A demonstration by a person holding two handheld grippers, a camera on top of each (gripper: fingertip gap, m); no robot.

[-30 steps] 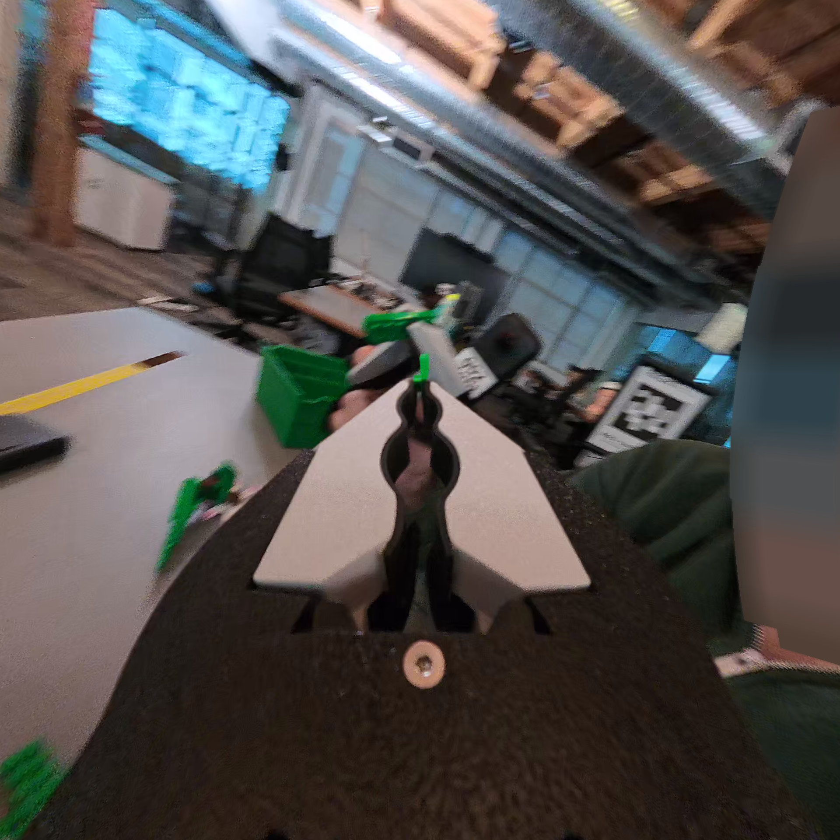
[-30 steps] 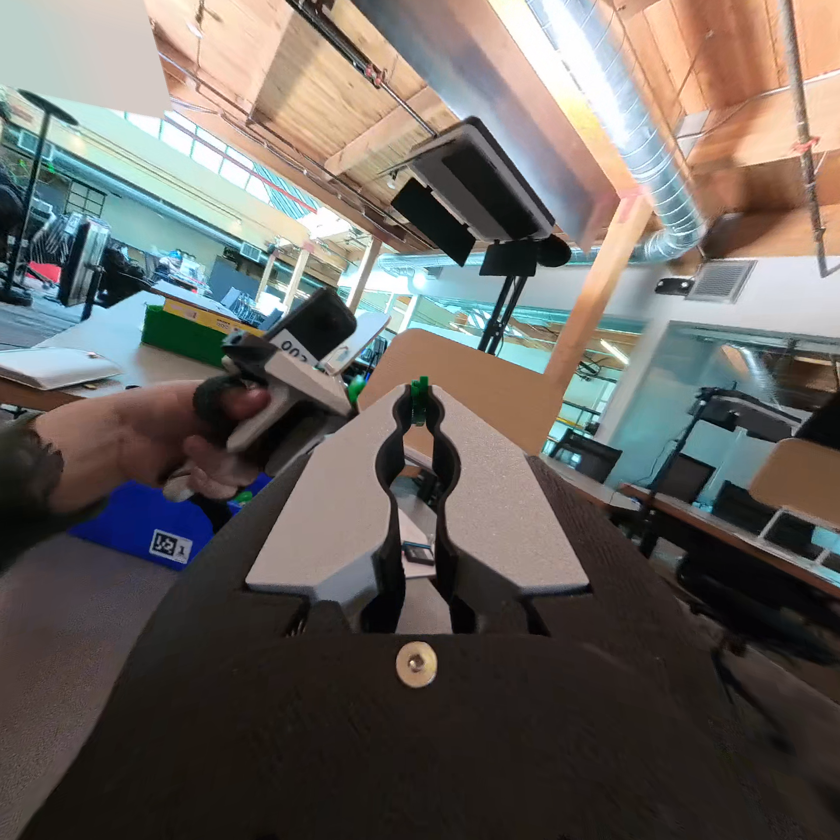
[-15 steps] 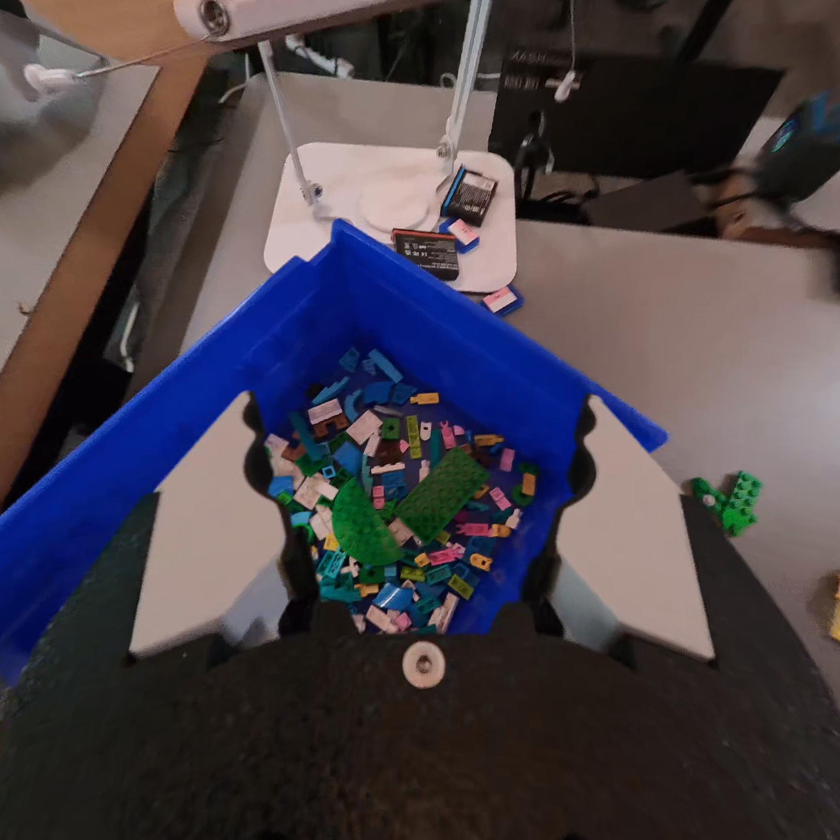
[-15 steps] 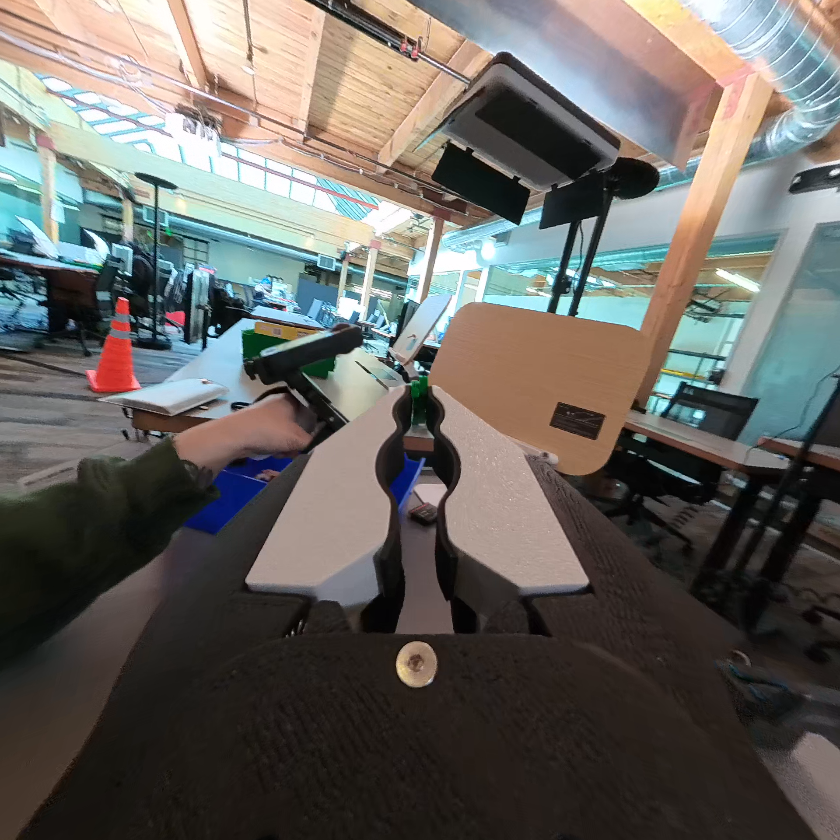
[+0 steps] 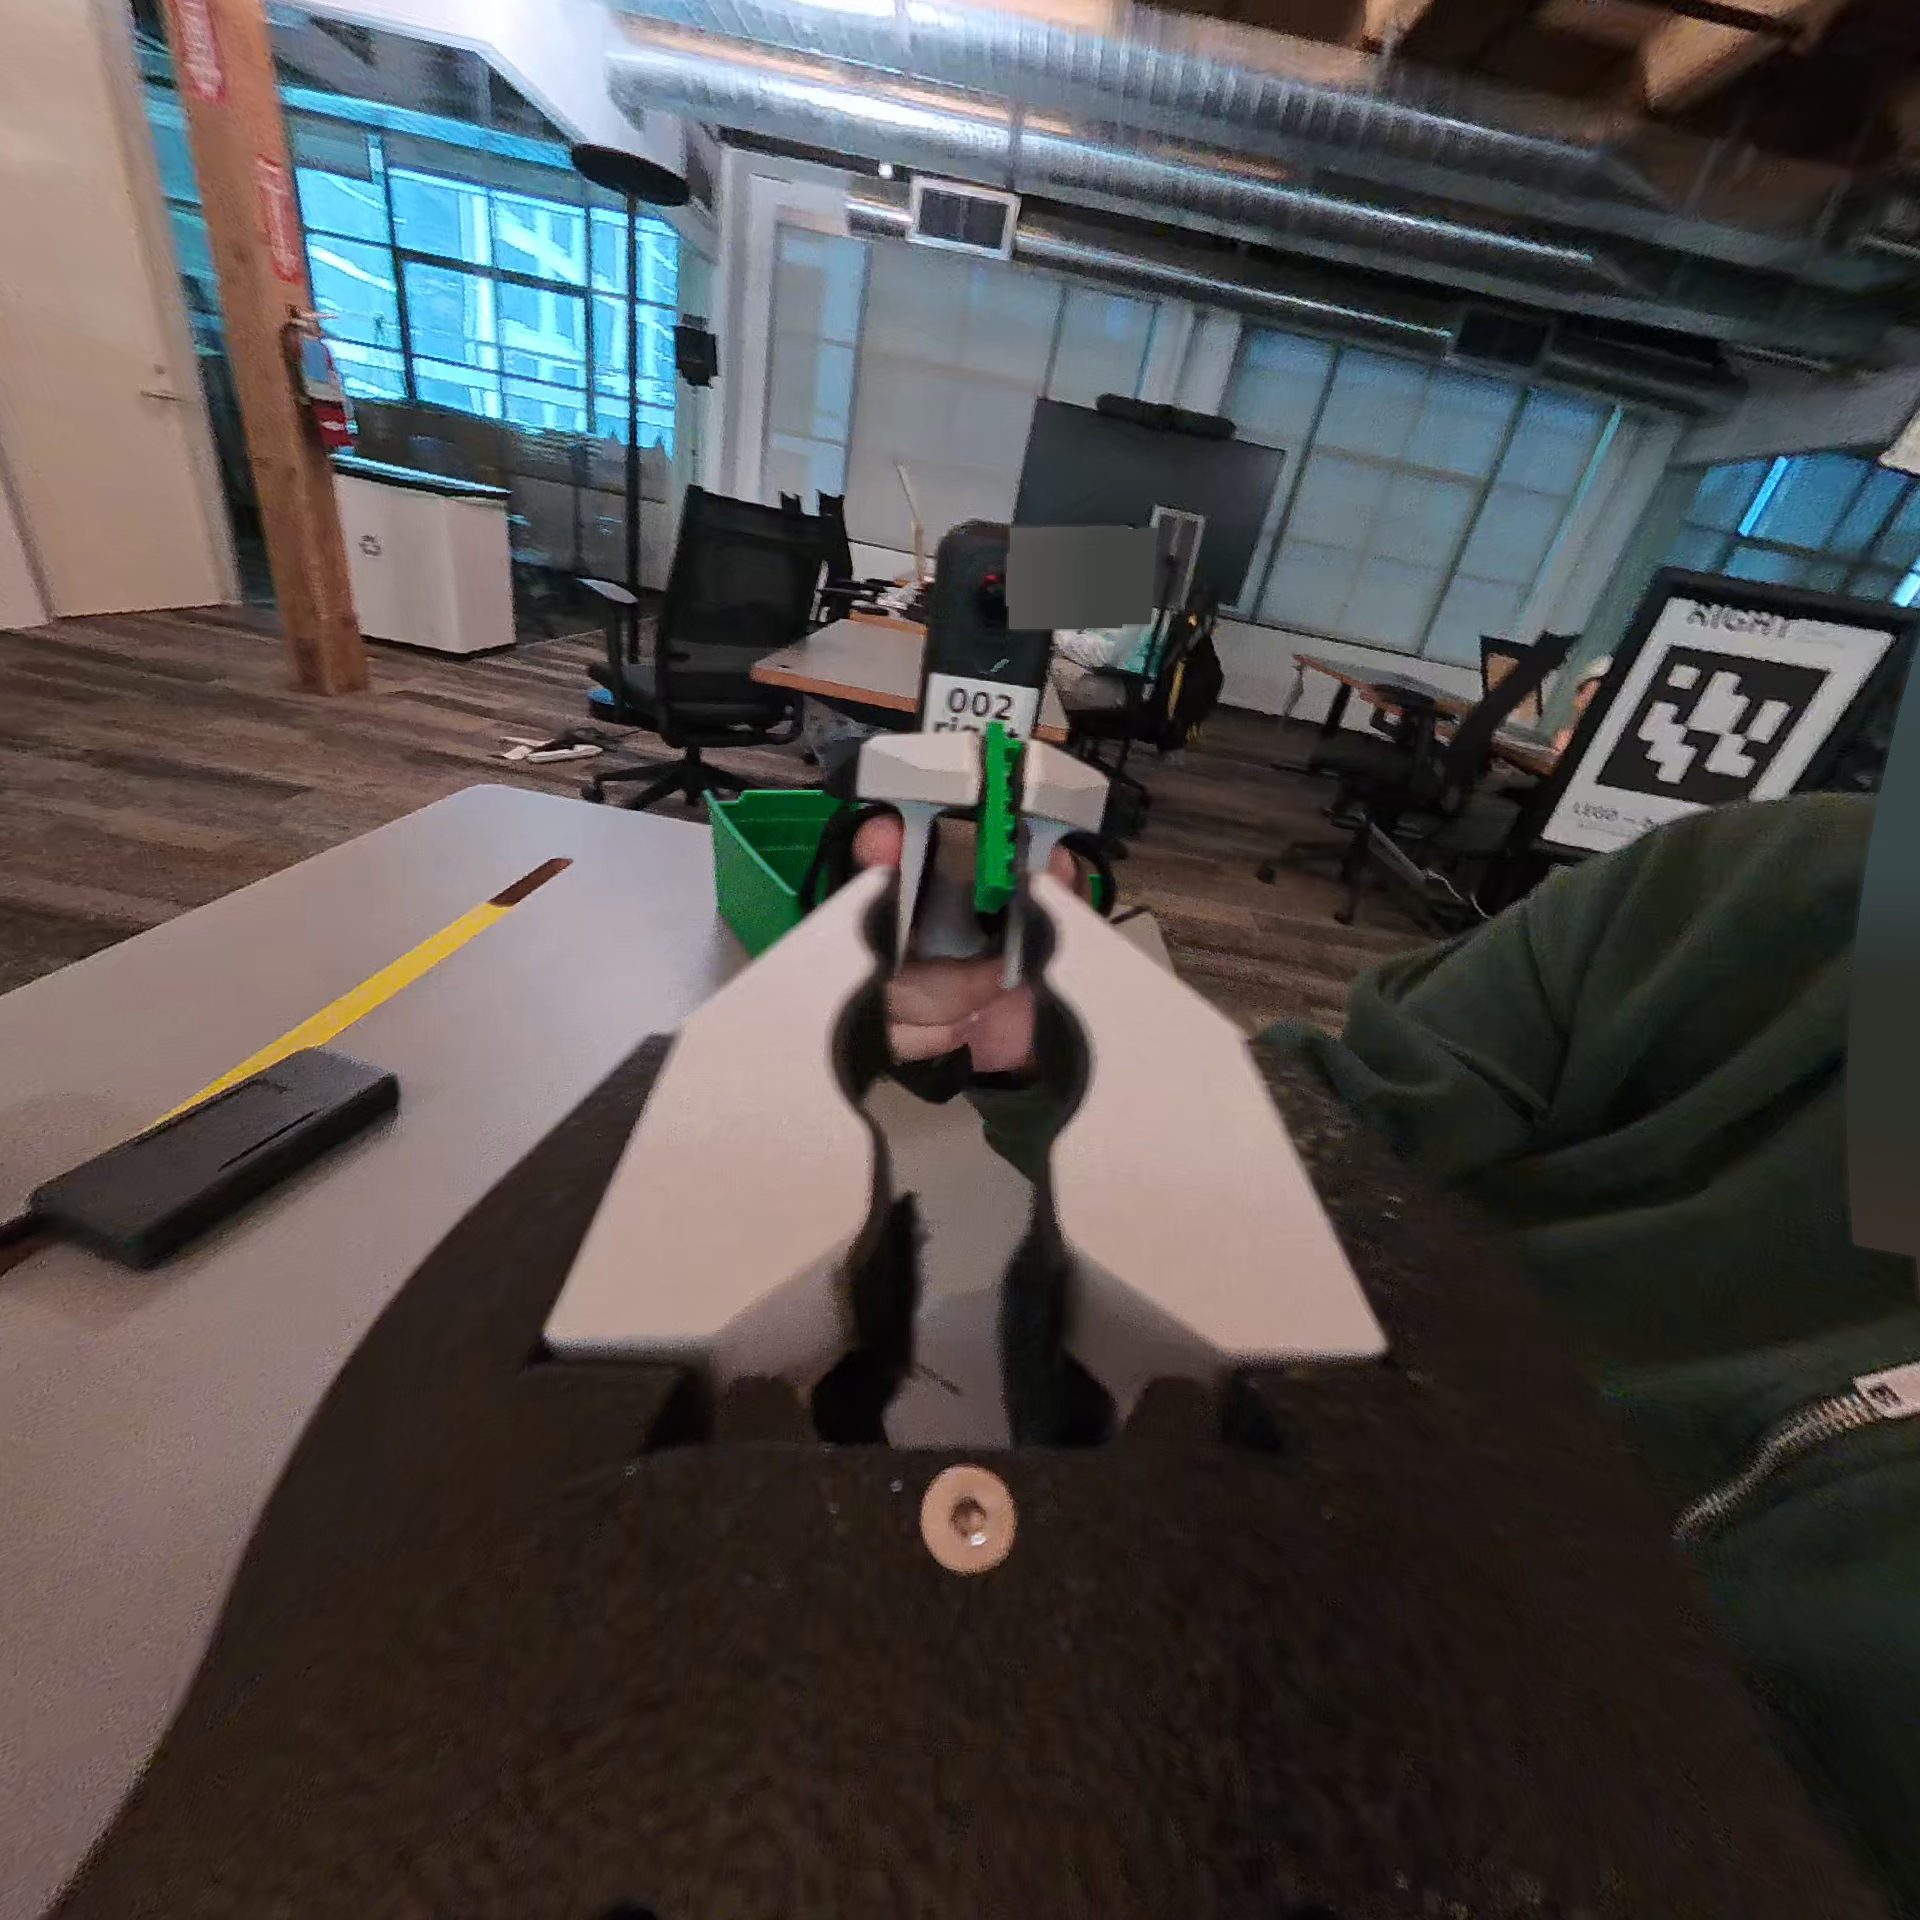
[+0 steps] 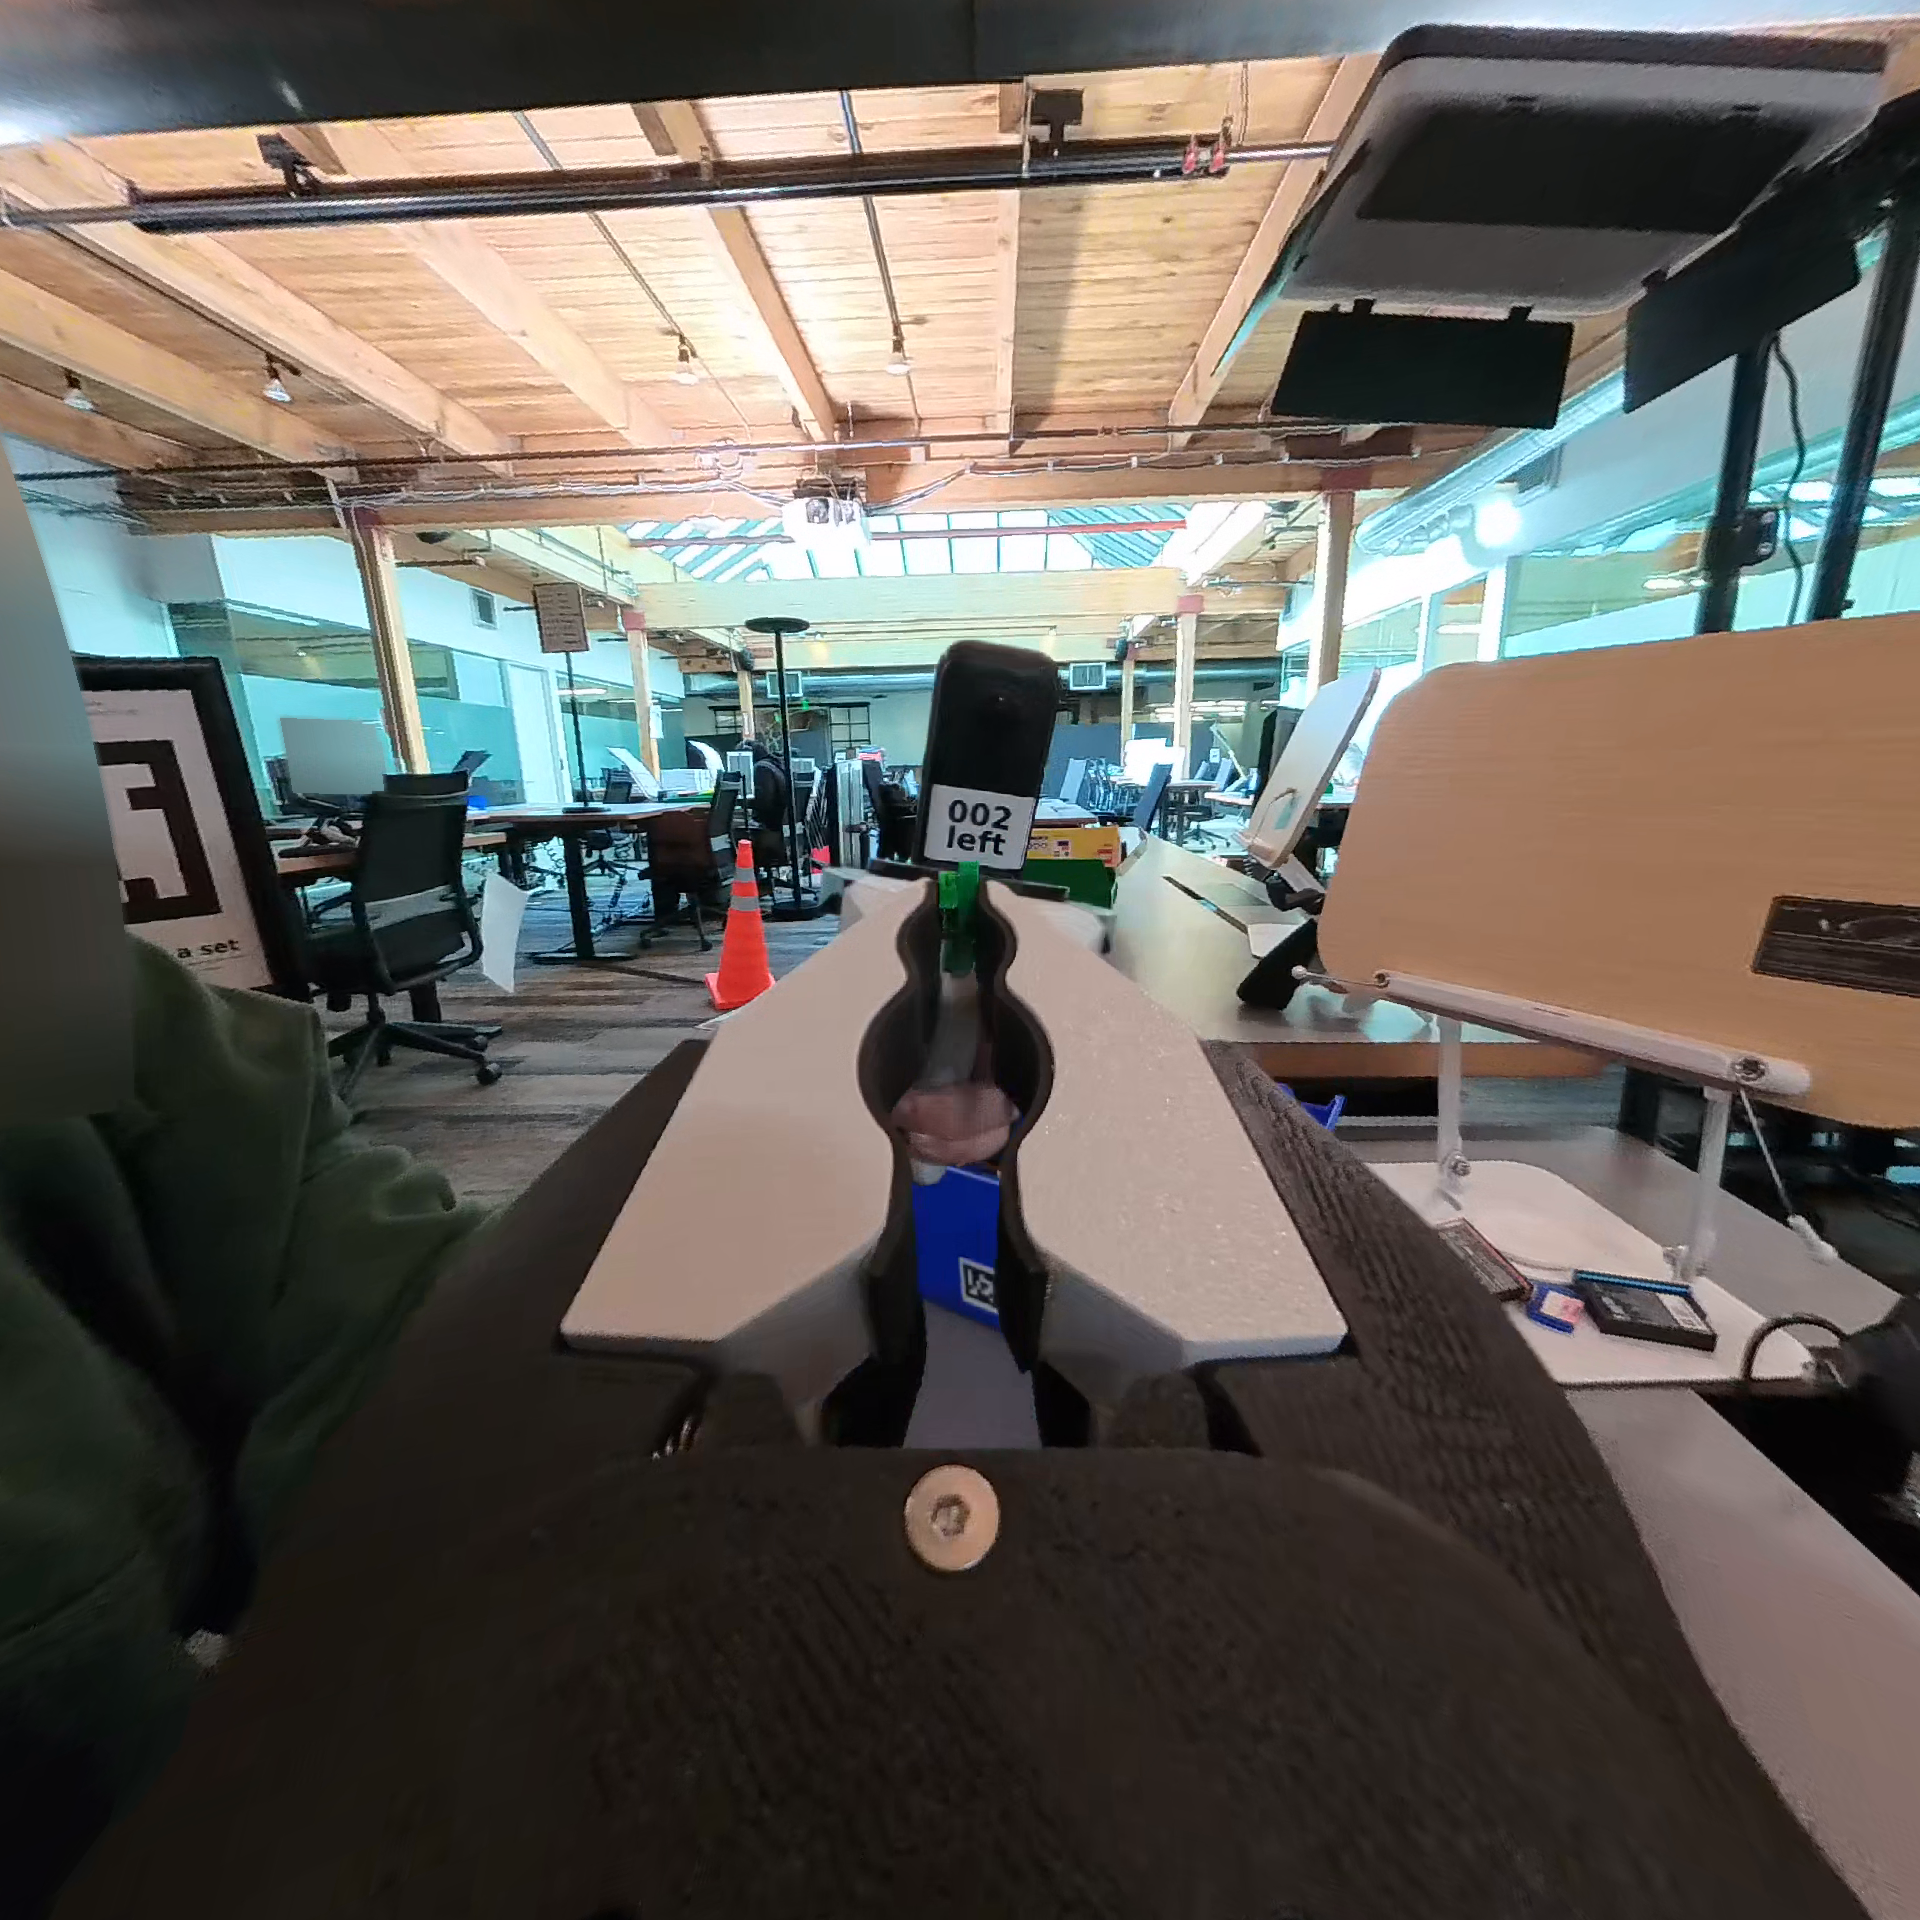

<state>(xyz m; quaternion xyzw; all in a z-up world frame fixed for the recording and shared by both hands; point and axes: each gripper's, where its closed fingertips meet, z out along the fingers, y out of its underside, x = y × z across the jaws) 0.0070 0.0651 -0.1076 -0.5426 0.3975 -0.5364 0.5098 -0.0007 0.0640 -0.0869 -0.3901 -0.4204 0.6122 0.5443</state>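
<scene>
Left wrist view: left gripper parted, empty, facing right gripper clamping green brick, green bin behind; right wrist view: right gripper pinching green brick, blue bin below.

Matt grey table, studded green plastic brick

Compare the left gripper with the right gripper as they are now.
The left gripper stands parted; the right gripper is closed. The left gripper holds nothing; the right gripper pinches a green brick at its tips. Both have pale grey fingers and face each other.
</scene>
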